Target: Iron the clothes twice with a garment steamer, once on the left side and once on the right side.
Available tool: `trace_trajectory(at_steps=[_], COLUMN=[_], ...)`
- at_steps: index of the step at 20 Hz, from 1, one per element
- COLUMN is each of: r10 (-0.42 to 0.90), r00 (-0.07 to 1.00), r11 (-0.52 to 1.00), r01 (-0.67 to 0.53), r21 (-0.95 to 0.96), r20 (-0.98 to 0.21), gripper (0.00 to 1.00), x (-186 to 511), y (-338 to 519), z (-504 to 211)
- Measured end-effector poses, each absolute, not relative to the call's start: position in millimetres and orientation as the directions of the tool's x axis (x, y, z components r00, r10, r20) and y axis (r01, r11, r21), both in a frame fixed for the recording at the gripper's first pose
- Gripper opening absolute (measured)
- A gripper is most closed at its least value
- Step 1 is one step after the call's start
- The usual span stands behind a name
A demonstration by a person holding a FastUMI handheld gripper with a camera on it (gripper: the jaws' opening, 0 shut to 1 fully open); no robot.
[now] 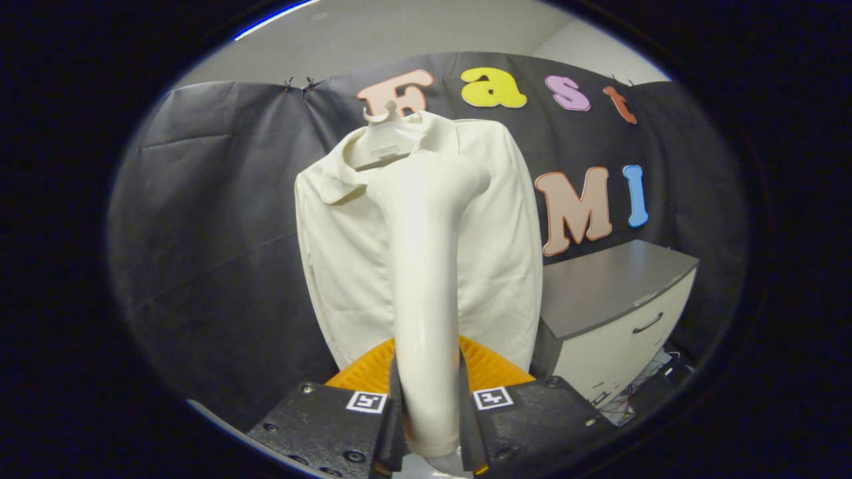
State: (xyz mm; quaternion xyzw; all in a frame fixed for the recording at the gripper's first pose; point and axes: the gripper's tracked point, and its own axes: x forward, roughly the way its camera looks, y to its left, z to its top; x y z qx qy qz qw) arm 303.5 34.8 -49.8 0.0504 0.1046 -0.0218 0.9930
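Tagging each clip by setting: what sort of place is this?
Likely a staged recording booth: a shirt hangs against a black cloth wall, with a drawer cabinet beside it. The tongs grip a garment steamer.

Steamer (426,279) fills claw (429,406); shirt (346,266) blocks ahead, cabinet (612,299) right; left open.

Two-finger handheld gripper (429,399): matte dark blocky finger mounts with recessed screws, a square black-and-white fiducial marker atop each, ribbed orange housing (489,369) behind.
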Motion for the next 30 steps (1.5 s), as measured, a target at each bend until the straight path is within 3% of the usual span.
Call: trace_trajectory(at_steps=[10,18,30], r10=[0.038,0.08,0.089], r00=[0.985,0.942,0.881], r11=[0.998,0.992,0.989], r01=[-0.028,-0.045,-0.023], r21=[0.061,0.115,0.145], r20=[-0.169,-0.327,-0.465], gripper=[0.33,0.33,0.33], x=[382,386,364], y=[-4,-14,-32], z=[-84,-186,-279])
